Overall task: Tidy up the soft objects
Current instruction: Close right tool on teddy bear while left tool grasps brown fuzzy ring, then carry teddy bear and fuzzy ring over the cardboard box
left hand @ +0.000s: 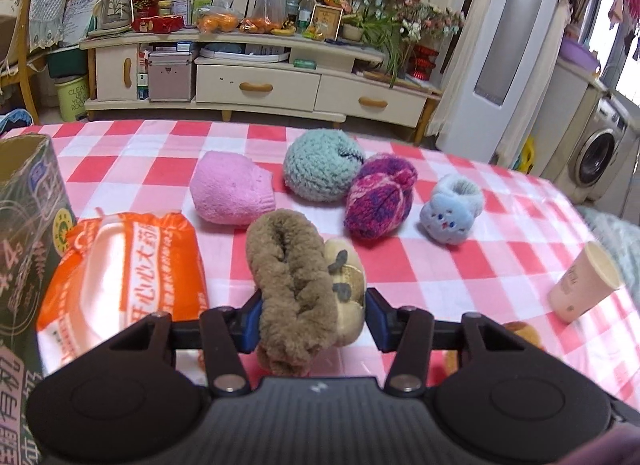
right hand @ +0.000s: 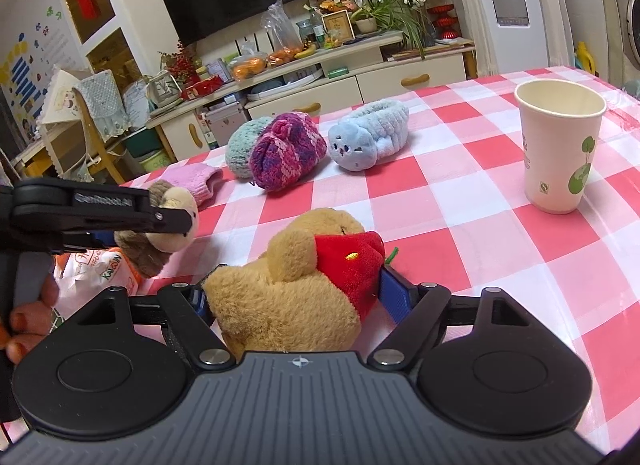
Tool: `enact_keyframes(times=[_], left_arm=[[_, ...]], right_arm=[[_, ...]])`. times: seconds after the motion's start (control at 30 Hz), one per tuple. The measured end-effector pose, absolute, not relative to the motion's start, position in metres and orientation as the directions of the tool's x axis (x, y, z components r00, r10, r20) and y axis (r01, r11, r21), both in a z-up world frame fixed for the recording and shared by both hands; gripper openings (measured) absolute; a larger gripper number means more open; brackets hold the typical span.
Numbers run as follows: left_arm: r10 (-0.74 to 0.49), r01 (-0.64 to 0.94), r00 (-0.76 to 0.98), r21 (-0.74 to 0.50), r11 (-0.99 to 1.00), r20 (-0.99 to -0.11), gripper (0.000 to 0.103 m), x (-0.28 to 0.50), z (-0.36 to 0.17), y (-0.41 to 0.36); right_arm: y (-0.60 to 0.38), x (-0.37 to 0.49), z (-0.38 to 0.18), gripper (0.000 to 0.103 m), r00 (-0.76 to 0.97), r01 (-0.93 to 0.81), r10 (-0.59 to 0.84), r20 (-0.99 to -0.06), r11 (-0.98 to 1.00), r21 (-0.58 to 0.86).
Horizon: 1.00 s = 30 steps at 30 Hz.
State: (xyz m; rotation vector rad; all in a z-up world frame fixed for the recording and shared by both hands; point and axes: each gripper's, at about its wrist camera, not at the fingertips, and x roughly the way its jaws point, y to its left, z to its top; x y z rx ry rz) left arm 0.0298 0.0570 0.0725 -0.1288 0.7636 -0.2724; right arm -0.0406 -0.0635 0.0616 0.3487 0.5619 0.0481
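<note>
Left gripper (left hand: 312, 319): clamped on the brown fuzzy slipper (left hand: 292, 285); the slipper appears lifted off the surface (left hand: 460, 265) in the right wrist view.
Right gripper (right hand: 292, 297): jaws stood wide around the tan bear with red strawberry (right hand: 304, 277); whether the pads press on it cannot be told.
Beyond, left view: pink sock (left hand: 232, 193) at 11 o'clock, teal knit ball (left hand: 320, 167) at 12, purple knit slipper (left hand: 380, 197) and blue animal slipper (left hand: 450, 211) at 1.
Sides: orange packet (left hand: 124, 281) at 9; paper cup (left hand: 580, 285) at 3.
Progress: judged early; two items taken in hand, four soft items left loose, no destination seen.
</note>
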Motion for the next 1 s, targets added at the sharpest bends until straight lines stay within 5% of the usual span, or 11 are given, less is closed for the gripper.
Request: enact_keyframes(times=[1.0], left_arm=[[-0.344, 0.200, 0.762, -0.305, 0.931, -0.549, 0.050, -0.007, 0.120, 0.139]], right_arm=[[-0.029, -0.038, 0.074, 0.097, 0.853, -0.023, 0.157, -0.498, 0.964, 0.265]])
